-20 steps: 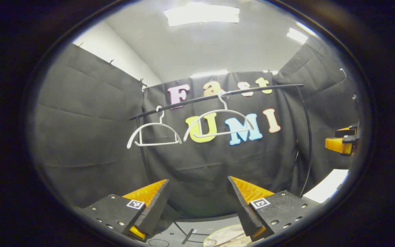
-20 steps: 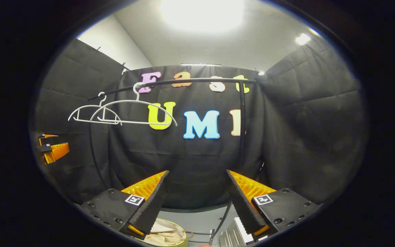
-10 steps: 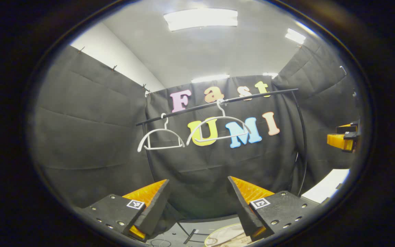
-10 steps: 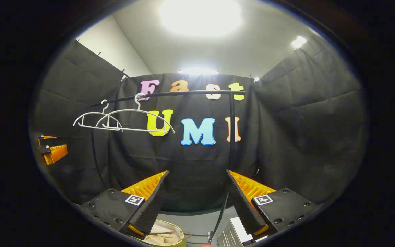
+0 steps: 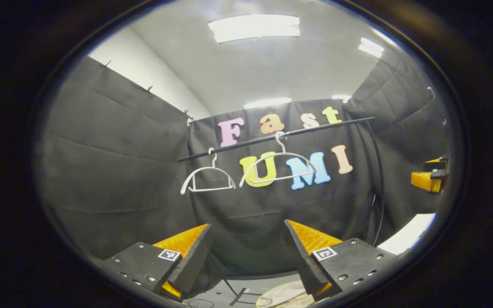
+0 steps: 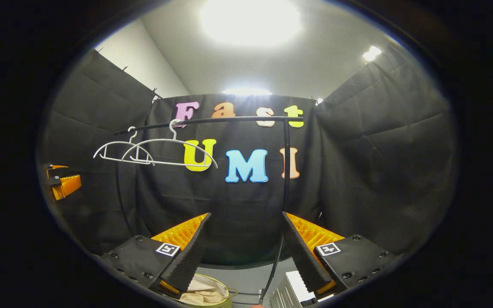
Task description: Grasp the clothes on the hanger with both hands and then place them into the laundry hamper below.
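Hanging bare on the black rail (image 5: 272, 137), two white hangers (image 5: 278, 167) sit well above and ahead of the left gripper (image 5: 246, 256), whose jaws stand wide with nothing between them. The right gripper (image 6: 244, 252) is likewise spread wide and holds nothing; from it the same hangers (image 6: 169, 150) lie up and to the left of the jaws.

The clothes are off the hangers: a cream-coloured garment (image 6: 206, 294) lies crumpled inside the laundry hamper (image 6: 225, 301), just below and behind the right gripper's left finger. In the left gripper view a pale round rim of the hamper (image 5: 272, 293) shows below the gap between the jaws, by the right finger.

By the look of it the task is done or nearly so. The cloth looks light, soft and limp; it would sag and slide rather than keep shape, so any further hold is best taken on a bunched fold, pinched deep between the pads, not on a single thin edge.
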